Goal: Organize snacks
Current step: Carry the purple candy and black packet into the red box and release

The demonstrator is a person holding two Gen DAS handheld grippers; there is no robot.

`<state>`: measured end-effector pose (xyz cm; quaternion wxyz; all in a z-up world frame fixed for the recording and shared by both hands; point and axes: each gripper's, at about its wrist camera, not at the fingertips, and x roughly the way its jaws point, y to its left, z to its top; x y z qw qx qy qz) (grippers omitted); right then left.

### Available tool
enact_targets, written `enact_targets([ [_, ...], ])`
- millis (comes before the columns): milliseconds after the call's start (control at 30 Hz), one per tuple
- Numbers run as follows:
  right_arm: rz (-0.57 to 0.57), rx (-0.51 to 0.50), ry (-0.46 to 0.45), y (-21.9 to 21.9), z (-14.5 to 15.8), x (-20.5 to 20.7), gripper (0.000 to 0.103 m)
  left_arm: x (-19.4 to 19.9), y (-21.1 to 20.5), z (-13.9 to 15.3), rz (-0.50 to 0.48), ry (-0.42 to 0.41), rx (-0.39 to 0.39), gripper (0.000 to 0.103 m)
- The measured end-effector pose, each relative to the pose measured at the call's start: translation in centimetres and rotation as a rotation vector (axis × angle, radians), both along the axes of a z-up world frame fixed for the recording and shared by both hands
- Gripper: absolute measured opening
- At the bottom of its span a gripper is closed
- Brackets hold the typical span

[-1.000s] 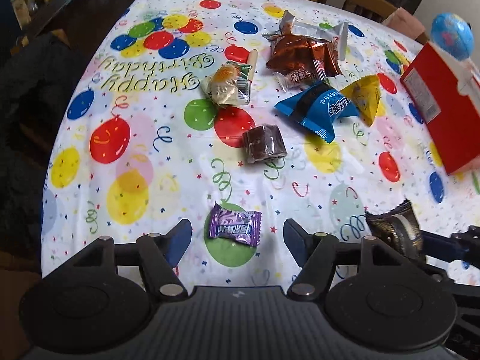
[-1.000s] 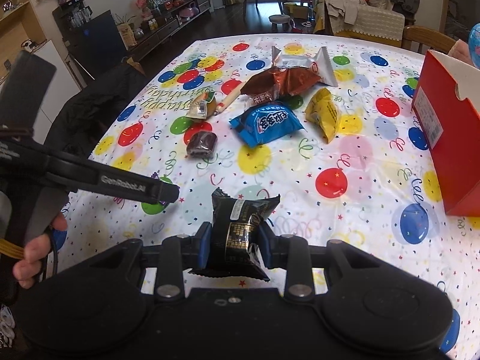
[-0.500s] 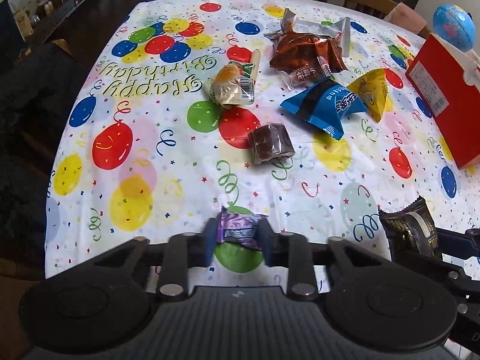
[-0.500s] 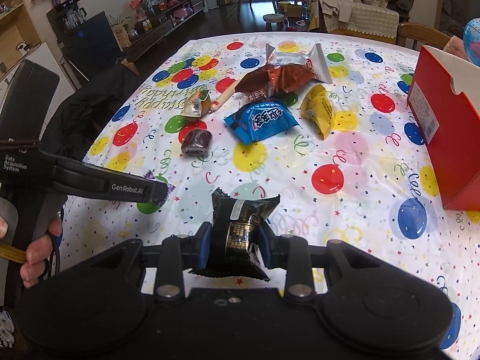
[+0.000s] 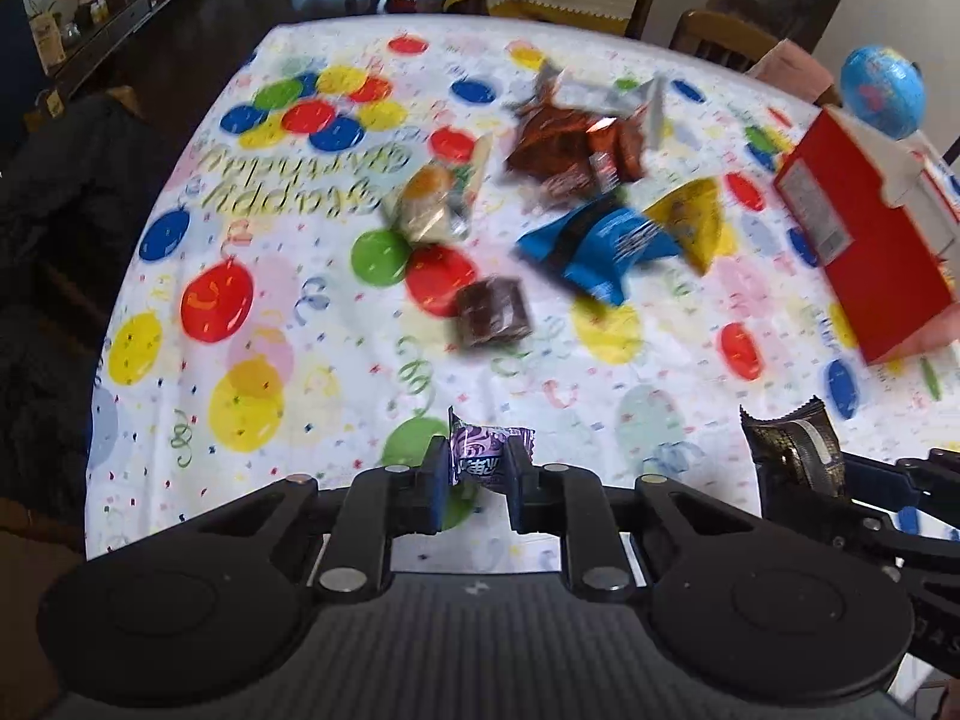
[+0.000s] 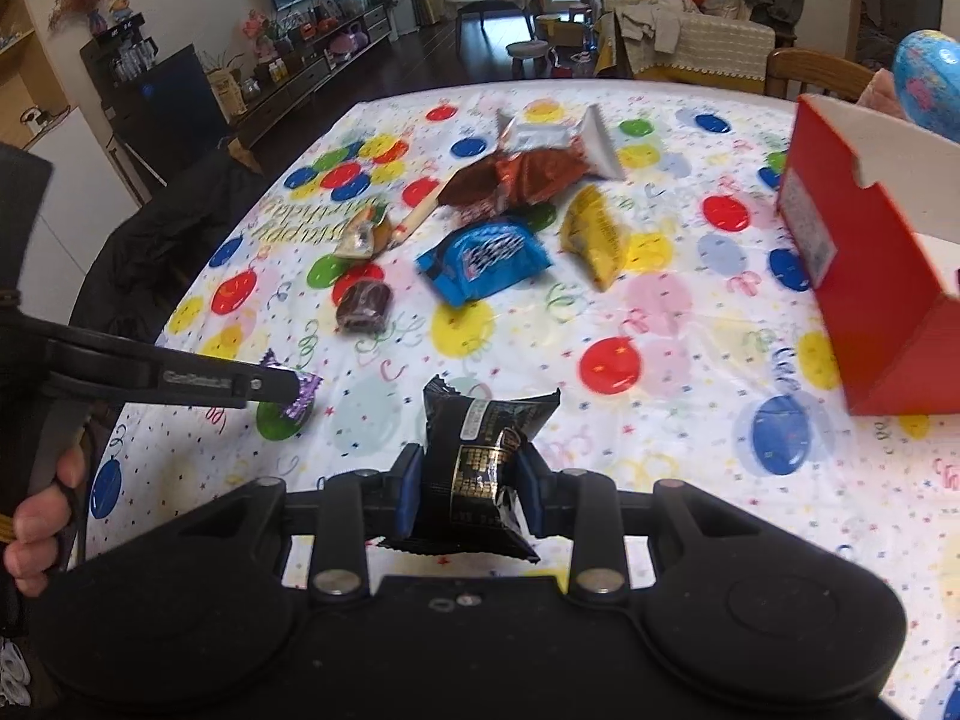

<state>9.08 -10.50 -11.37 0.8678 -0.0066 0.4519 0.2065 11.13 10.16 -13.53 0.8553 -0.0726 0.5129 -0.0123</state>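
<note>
My left gripper (image 5: 478,468) has its jaws closing, pads pressed on a small purple candy (image 5: 489,450), which it holds just above the balloon tablecloth (image 5: 270,276). The right wrist view shows that candy (image 6: 305,393) at the tip of the left gripper's fingers (image 6: 264,385), at the left. My right gripper (image 6: 471,480) is shut on a black snack packet (image 6: 480,450), held upright above the cloth. The same packet (image 5: 792,450) shows low on the right of the left wrist view. An open red box (image 6: 864,276) stands at the right.
Loose snacks lie mid-table: a brown square (image 5: 492,312), a blue packet (image 5: 600,246), a yellow packet (image 5: 690,219), a brown bag (image 5: 570,150) over a silver one, and a bun packet (image 5: 429,204). A globe (image 5: 882,90) and a chair stand beyond the red box.
The left gripper's jaws closed onto the purple candy, and it rose slightly off the cloth. The right gripper kept still with the black packet.
</note>
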Motion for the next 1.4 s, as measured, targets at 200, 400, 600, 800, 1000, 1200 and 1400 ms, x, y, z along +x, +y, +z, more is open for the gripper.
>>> enact_targets([
  [200, -0.033, 0.025, -0.045, -3.3, 2.8, -0.2, 0.031, 0.2, -2.7, 4.1, -0.018, -0.067, -0.026, 0.018],
  [400, -0.065, 0.042, -0.115, -7.1, 5.9, 0.3, 0.031, 1.2, -6.8, 7.7, -0.058, -0.138, -0.032, 0.018],
  [600, -0.088, 0.029, -0.183, -11.3, 8.4, 1.8, 0.031, 3.3, -11.9, 10.4, -0.107, -0.187, -0.038, 0.018],
  [800, -0.129, 0.02, -0.216, -16.2, 9.7, 4.1, 0.031, 5.9, -17.6, 12.0, -0.162, -0.216, -0.034, 0.018],
  [1000, -0.166, 0.015, -0.23, -21.1, 10.0, 6.6, 0.031, 8.9, -23.4, 12.4, -0.208, -0.218, -0.032, 0.018],
  [1200, -0.181, -0.011, -0.222, -25.0, 8.9, 9.2, 0.031, 11.8, -28.7, 11.2, -0.254, -0.198, -0.008, 0.018],
  [1400, -0.185, -0.03, -0.189, -28.0, 7.0, 11.4, 0.031, 14.0, -32.3, 9.0, -0.27, -0.141, 0.016, 0.018],
])
